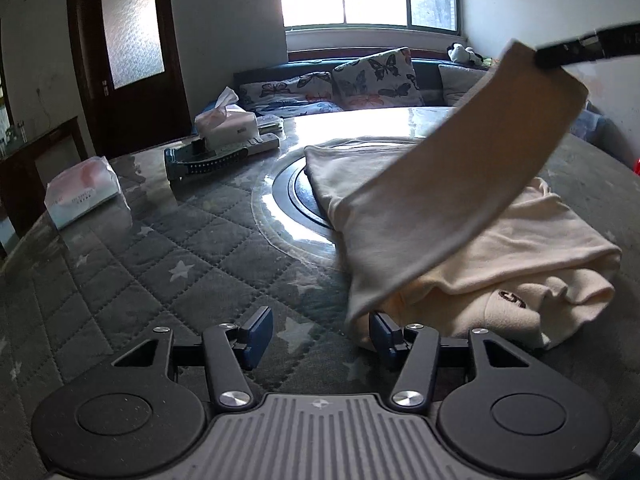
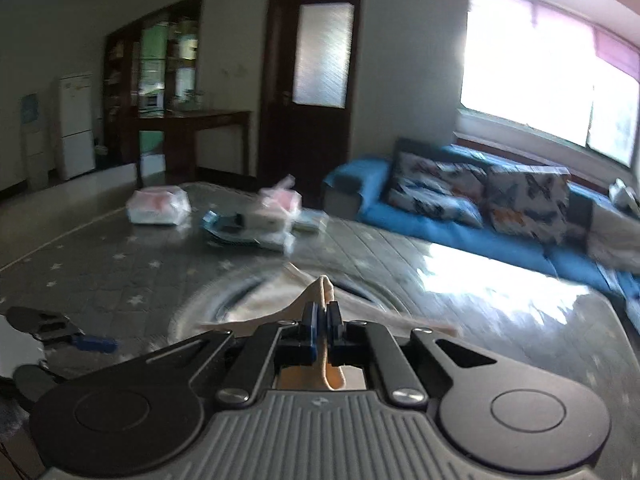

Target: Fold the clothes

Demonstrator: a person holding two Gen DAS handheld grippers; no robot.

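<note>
Cream sweatshirt (image 1: 460, 236), just one, lies on the quilted counter (image 1: 180, 248); right gripper (image 2: 322, 320) jaws pinch its lifted sleeve (image 1: 472, 160), left gripper (image 1: 320, 336) jaws spread wide beside it. Two tissue packs (image 1: 82, 194) sit behind.

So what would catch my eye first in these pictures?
A cream cotton garment lies half folded on the grey star-quilted table, one sleeve lifted up by the right tool, shut on it. The left tool waits open at the garment's near edge.
</note>
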